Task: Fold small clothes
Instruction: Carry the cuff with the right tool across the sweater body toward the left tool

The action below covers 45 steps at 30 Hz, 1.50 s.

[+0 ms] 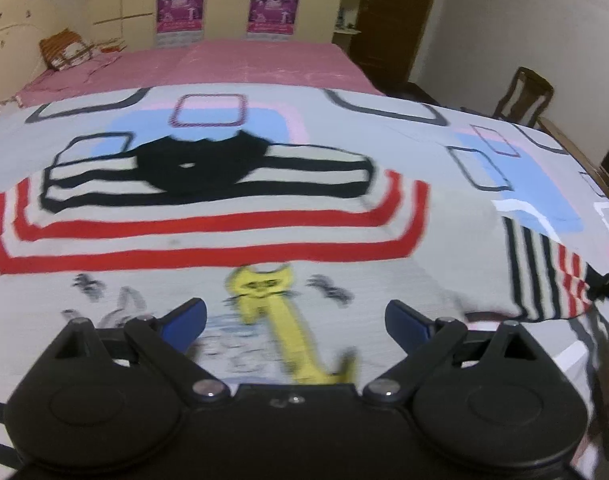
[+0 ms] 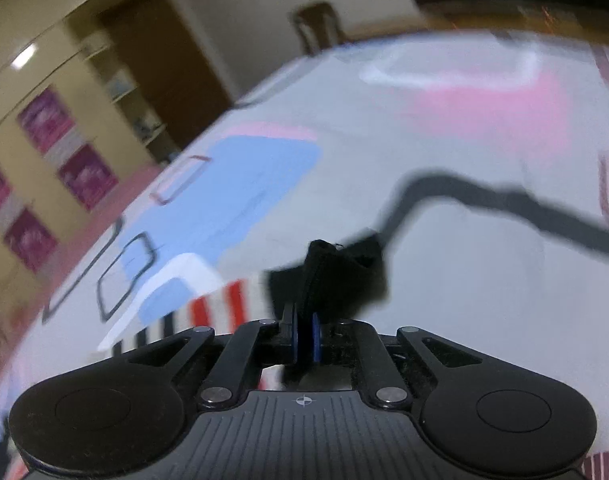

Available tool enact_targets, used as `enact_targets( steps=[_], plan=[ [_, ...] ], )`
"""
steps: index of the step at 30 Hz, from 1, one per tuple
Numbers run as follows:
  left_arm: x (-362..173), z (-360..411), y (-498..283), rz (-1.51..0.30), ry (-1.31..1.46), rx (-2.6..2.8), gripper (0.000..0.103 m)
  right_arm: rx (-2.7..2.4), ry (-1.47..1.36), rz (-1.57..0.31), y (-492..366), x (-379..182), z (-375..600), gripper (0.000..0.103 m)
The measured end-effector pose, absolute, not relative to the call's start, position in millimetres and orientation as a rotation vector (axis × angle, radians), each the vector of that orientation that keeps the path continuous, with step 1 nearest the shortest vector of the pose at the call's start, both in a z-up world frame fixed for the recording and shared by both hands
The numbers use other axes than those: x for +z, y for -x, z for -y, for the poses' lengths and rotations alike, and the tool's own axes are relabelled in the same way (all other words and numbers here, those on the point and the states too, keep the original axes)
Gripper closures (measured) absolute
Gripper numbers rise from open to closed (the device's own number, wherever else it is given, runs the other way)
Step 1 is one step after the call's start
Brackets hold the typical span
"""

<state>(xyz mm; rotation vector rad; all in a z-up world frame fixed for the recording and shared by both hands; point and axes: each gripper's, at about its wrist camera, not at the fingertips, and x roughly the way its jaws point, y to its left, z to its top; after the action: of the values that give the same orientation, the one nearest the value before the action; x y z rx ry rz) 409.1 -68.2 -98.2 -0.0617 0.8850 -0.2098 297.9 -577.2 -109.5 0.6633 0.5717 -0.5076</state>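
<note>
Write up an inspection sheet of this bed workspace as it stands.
Surface: patterned bedsheet over a bed.
Job's things: striped shirt spread flat, yellow cat print up; its black sleeve cuff is lifted.
Clutter: orange pillow at the far end.
Grippers: left claw open above the shirt; right claw shut on the cuff.
Cables: nothing seen.
Surroundings: wardrobe with pink posters, wooden chair.

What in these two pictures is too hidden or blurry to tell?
- Left view: the print around the yellow cat on the shirt is motion-blurred; the left gripper covers the hem.
- Right view: the right gripper pinches the black cuff; the sleeve is mostly hidden behind it.
- Left view: right gripper cut off by the edge.
</note>
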Motion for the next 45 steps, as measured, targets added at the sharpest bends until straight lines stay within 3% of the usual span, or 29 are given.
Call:
enact_targets(
  steps=[4,12,14,19,28,29,31,32,33,36,38,39,40,42,45],
  plan=[
    [-106,36,-416,-0.903,0.083,-0.196,0.017,-0.379,-0.498,-0.553,-310,-76,522,0.097],
    [-107,-45,-416,-0.903,0.166,-0.145,0.01,-0.059,-0.286,-0.595,-347,-55,356,0.097],
    [-107,-66,-411,-0.897,0.187,-0.129,0.013,0.014,-0.249,-0.616,-353,-59,314,0.097],
    [-111,-115,-402,-0.895,0.247,-0.096,0.032,0.162,-0.129,-0.663,-363,-67,228,0.097],
    [-113,-169,-384,-0.888,0.334,-0.049,0.032,0.314,-0.038,-0.72,-377,-91,143,0.097],
    [-113,-172,-383,-0.886,0.343,-0.05,0.03,0.331,-0.029,-0.73,-381,-94,136,0.097],
    [-113,-175,-383,-0.881,0.367,-0.062,0.009,0.345,0.012,-0.756,-382,-101,122,0.097],
    [-112,-175,-384,-0.871,0.387,-0.07,0.006,0.335,0.027,-0.746,-380,-102,119,0.097],
    [-111,-175,-384,-0.858,0.404,-0.084,0.007,0.329,0.028,-0.74,-379,-101,118,0.094],
    [-109,-161,-394,-0.859,0.422,-0.143,0.016,0.324,0.022,-0.717,-370,-96,123,0.026],
    [-112,-147,-406,-0.874,0.457,-0.21,0.026,0.335,0.021,-0.672,-355,-88,134,0.026],
    [-114,-139,-413,-0.882,0.474,-0.241,0.028,0.337,0.008,-0.685,-350,-86,143,0.03],
    [-117,-129,-420,-0.894,0.484,-0.269,0.029,0.337,-0.014,-0.695,-344,-85,152,0.045],
    [-125,-110,-435,-0.922,0.484,-0.309,0.033,0.304,-0.056,-0.724,-333,-84,175,0.058],
    [-135,-85,-455,-0.948,0.482,-0.35,0.039,0.23,-0.122,-0.749,-318,-85,215,0.062]
  ],
)
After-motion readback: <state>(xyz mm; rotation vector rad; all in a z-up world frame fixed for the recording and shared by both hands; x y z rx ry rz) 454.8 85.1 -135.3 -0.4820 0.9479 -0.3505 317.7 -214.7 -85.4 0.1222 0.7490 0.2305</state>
